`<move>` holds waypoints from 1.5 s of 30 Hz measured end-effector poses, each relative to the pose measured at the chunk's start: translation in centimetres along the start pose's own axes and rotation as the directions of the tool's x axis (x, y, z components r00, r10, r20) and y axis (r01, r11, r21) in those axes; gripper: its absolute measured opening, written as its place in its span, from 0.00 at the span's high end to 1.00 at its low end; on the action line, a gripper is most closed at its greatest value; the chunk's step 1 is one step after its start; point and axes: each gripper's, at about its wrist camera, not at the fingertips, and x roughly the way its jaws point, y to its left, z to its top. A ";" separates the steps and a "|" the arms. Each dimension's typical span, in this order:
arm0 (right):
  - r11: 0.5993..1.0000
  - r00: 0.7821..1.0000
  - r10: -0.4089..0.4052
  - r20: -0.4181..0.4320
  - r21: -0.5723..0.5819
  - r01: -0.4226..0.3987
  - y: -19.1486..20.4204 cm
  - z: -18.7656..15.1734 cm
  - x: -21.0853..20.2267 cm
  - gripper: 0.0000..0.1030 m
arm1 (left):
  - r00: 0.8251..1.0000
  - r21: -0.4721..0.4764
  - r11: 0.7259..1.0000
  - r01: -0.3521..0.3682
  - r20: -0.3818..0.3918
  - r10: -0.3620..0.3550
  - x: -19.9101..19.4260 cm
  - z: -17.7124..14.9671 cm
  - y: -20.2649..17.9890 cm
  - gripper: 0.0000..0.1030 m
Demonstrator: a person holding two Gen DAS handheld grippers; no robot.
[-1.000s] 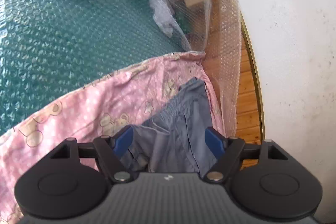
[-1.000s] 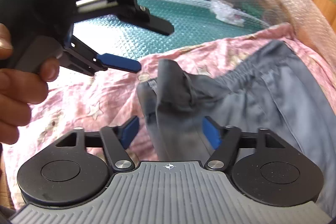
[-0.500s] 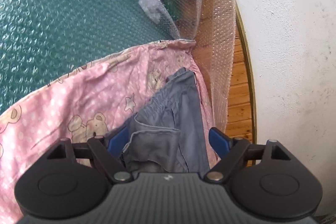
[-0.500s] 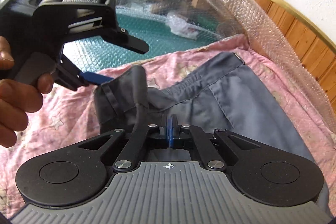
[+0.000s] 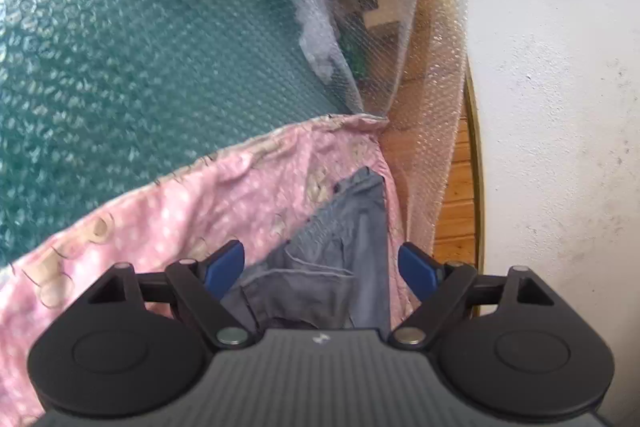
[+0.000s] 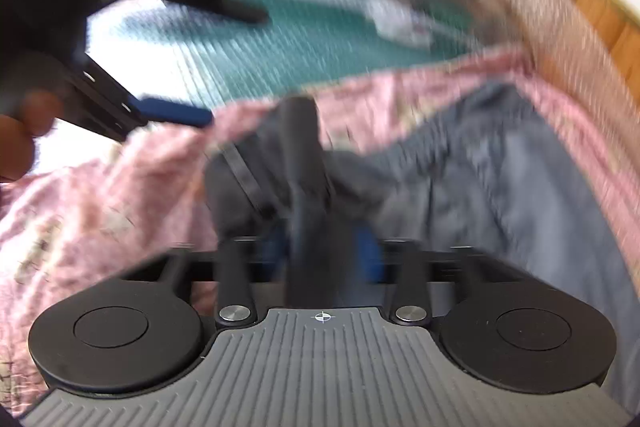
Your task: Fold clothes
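Left wrist view: the left hand-held gripper [image 5: 320,269] has its blue fingers wide apart, straddling a raised edge of the grey trousers [image 5: 352,223] without pinching it. The trousers lie along the right side of the pink bear-print sheet [image 5: 192,211], close to the bubble wrap [image 5: 432,155] and the white wall [image 5: 560,107]. To do this step well, I judge the open fingers should close on the hem layers together, not on the sheet beneath.

Right wrist view: motion blur smears everything. The right hand-held gripper [image 6: 322,255] looks nearly together, clamped on a bunched ridge of the trousers that stands up between its fingers. A steady lift, keeping the cloth taut between both grips, would keep the fold square.

This view alone shows the left tool from outside, held in a person's hand [image 6: 16,139], and the wide spread of the trousers; the left view alone shows the sheet's far edge sharply.
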 end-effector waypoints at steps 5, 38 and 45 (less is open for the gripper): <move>0.996 0.994 -0.082 0.067 -0.040 0.085 -1.3 0.0 -3.4 1.00 | 0.994 -0.019 0.995 0.101 -0.047 -0.102 1.2 -1.1 -1.0 0.17; 0.983 0.999 0.021 0.042 -0.185 -0.013 4.0 -2.5 -0.7 0.79 | 0.977 -0.156 0.987 0.032 -0.203 -0.064 7.2 -1.9 3.2 0.27; 0.951 0.972 0.196 0.132 0.215 -0.221 -2.3 -4.8 -6.5 0.60 | 0.960 -0.010 1.000 -0.021 -0.280 0.017 7.0 -0.9 2.7 0.91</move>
